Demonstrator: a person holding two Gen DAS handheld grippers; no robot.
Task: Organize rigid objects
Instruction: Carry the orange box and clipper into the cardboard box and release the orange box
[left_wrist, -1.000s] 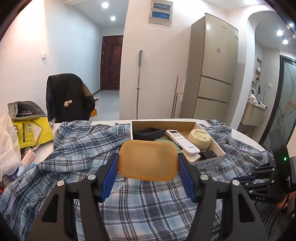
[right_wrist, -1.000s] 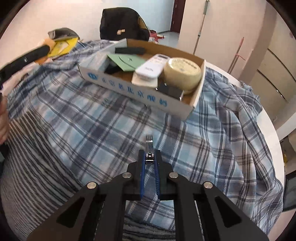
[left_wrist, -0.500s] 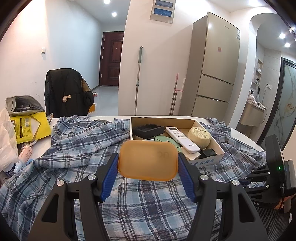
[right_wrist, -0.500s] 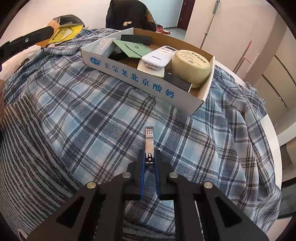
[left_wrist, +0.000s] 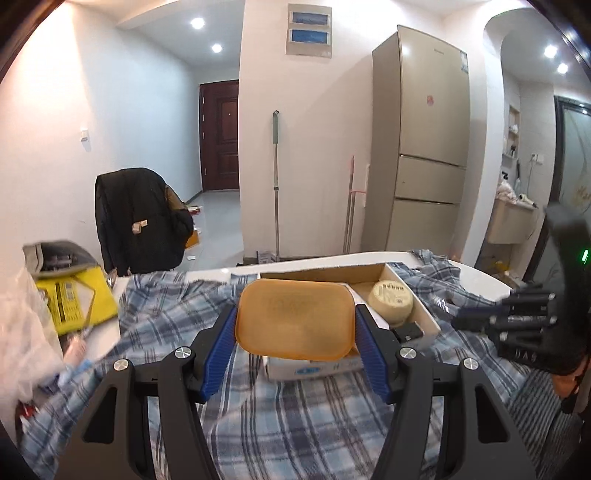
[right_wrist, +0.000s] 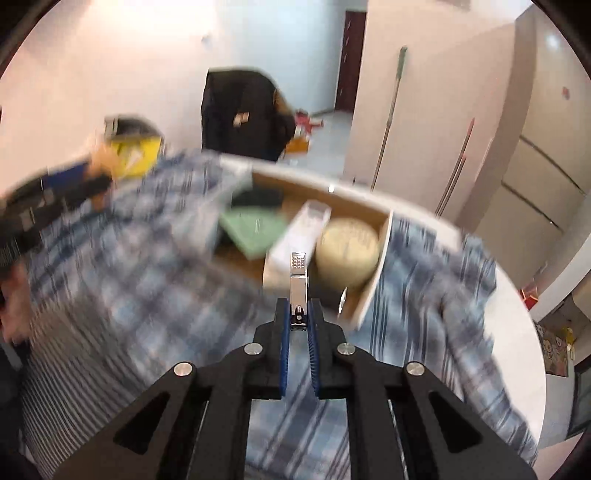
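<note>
Under me is a white round tabletop (right_wrist: 517, 314), its bare rim showing at the far edge and on my right. A blue plaid shirt (left_wrist: 295, 417) is spread over most of it, rumpled toward the far corners. A shallow cardboard box (left_wrist: 424, 317) sits on the shirt near the far side, its open top facing up. At the left edge of the tabletop lie a yellow packet (left_wrist: 74, 299), a grey pouch (left_wrist: 55, 254) behind it, and a white plastic bag (left_wrist: 22, 332) nearer to me; smaller bits beside the bag are too blurred to name.
</note>
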